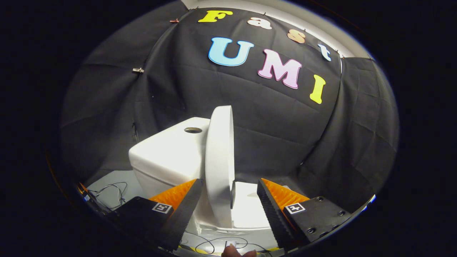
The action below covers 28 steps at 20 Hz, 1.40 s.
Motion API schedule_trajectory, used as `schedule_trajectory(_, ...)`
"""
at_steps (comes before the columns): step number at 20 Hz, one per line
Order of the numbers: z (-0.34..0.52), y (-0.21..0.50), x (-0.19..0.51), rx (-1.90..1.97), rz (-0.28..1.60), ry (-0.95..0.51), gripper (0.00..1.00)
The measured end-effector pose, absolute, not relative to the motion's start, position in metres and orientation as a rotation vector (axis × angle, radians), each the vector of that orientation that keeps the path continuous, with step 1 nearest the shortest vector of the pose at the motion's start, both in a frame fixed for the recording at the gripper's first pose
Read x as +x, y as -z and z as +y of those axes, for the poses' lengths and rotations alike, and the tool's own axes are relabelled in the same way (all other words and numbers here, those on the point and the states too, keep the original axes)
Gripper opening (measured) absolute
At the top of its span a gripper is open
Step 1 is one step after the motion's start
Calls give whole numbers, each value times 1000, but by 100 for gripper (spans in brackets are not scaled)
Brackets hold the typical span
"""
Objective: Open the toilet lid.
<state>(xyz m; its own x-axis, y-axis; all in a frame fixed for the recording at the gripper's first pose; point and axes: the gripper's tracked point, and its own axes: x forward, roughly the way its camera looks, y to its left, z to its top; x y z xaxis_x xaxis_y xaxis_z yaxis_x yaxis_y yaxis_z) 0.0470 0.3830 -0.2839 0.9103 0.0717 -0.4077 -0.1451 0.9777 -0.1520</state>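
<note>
Toilet lid (219,160) upright at frame centre, edge-on beside the tank (171,157); gripper (228,203) jaws wide open, straddling it, no contact.

Thin cables (113,194) lie looped on the pale floor (107,185) beside the black cloth wall (200,92); a metal clip (137,70) pins that cloth.

Gripper (230,191): two wedge-shaped fingers (269,208), inner faces finely ribbed, spread apart; flat blocks behind, each with a square black-and-white marker (295,207); round screws (311,230) on right block; fingertips of the person's hand (237,252) below
</note>
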Motion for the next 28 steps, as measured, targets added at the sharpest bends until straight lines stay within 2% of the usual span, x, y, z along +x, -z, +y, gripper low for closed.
schedule_trajectory(11, 322, 195, 55, -49, 318, -107, 99)
schedule_trajectory(28, 162, 68, 28, 77, 166, -51, 99)
